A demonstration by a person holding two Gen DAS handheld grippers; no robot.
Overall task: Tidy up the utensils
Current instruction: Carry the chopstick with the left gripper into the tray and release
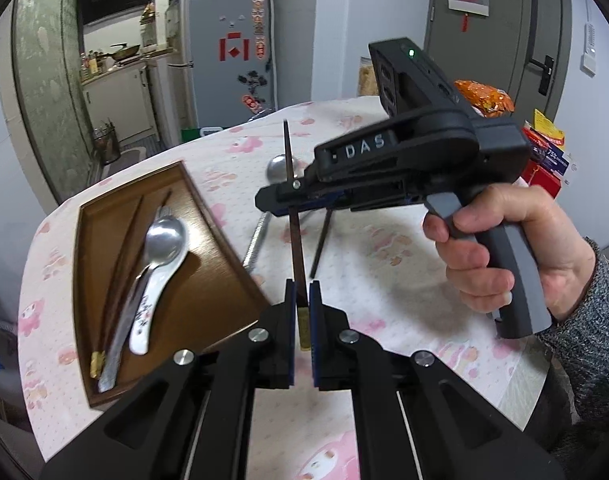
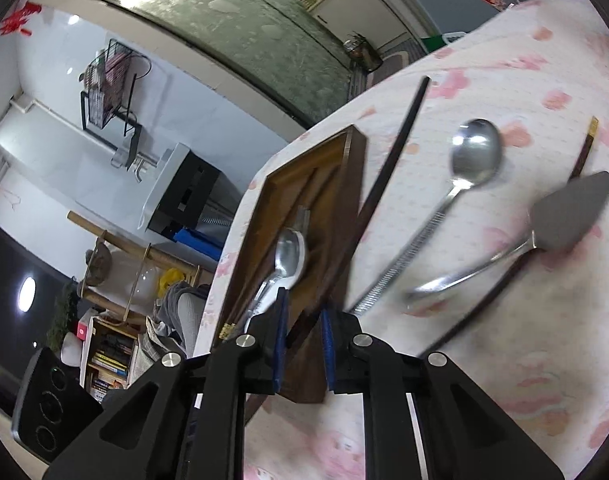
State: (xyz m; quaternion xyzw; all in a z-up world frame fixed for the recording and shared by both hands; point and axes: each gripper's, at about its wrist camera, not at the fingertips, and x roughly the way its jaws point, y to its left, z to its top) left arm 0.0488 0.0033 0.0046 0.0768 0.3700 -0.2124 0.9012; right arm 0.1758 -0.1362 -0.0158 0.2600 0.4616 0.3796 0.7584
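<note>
left tool (image 1: 303,304) pinches a dark chopstick (image 1: 294,216); right tool (image 2: 303,326) pinches its upper part.

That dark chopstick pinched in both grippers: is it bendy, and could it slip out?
The chopstick looks straight and rigid along its length, so probably stiff, not floppy. It is very thin, likely light. The left gripper holds it near the gold-tipped end, the right gripper further along; its smooth surface might let it pivot or slide in either pair of jaws.
</note>
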